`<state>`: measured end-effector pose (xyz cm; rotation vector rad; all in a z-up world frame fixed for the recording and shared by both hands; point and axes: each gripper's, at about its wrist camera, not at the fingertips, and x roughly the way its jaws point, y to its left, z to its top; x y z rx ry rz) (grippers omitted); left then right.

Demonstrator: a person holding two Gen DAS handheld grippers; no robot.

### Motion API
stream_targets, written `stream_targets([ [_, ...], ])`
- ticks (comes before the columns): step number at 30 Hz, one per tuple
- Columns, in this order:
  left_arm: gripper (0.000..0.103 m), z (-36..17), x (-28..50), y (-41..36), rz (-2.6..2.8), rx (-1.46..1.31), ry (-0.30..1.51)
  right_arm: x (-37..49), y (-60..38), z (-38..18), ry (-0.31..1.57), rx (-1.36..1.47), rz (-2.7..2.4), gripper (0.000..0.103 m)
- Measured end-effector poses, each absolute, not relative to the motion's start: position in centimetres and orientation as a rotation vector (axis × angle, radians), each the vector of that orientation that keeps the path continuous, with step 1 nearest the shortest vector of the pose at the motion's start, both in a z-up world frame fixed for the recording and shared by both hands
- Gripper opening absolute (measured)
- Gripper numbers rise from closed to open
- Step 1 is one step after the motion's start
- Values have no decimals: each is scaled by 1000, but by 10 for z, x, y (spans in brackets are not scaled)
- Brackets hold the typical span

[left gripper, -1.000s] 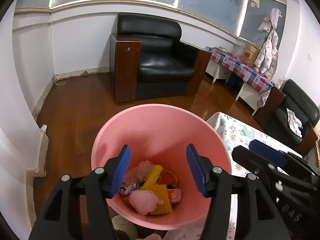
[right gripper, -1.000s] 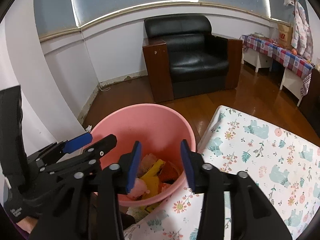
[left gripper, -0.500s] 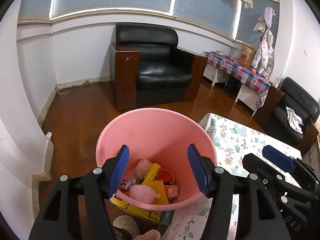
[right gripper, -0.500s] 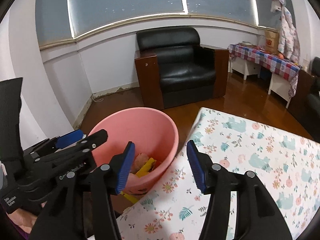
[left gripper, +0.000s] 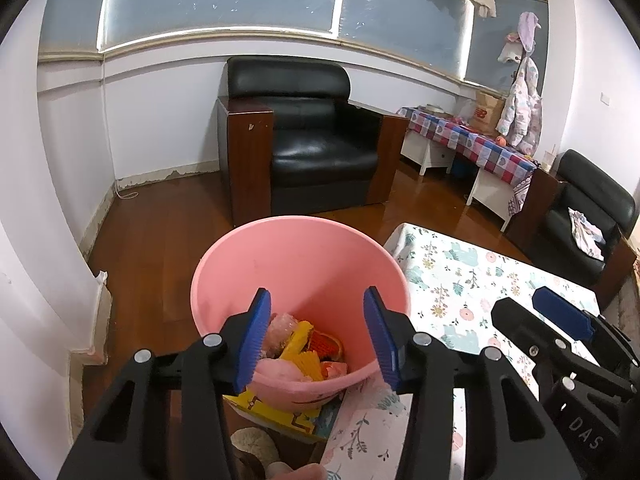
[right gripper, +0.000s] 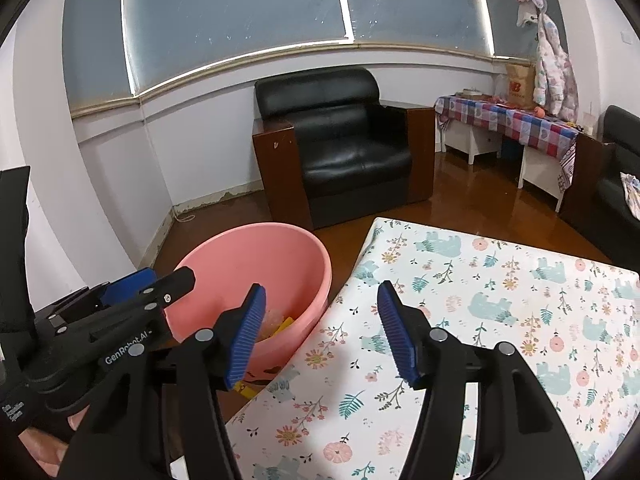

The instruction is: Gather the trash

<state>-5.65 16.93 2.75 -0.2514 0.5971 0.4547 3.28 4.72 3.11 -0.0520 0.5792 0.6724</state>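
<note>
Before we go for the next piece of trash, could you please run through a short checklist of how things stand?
1. Left tongs empty, nothing between the blue pads: ok; jaws have just been closing a little.
2. Right tongs empty: ok; jaws have just been opening.
3. Pink bin upright beside the table, mouth unobstructed: ok.
4. Earlier trash inside the bin, yellow wrapper and the rest below the rim: ok.
5. Floral tablecloth free of trash in the visible part: ok; the near edge is hidden by the tongs.
6. Yellow box under the bin, trash or not: cannot tell.
</note>
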Motion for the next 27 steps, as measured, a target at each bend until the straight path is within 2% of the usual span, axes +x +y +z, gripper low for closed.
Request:
stream_targets([
  [27,46,35,-68,154,442,-234,585,21,34,36,567,-29,670,59],
])
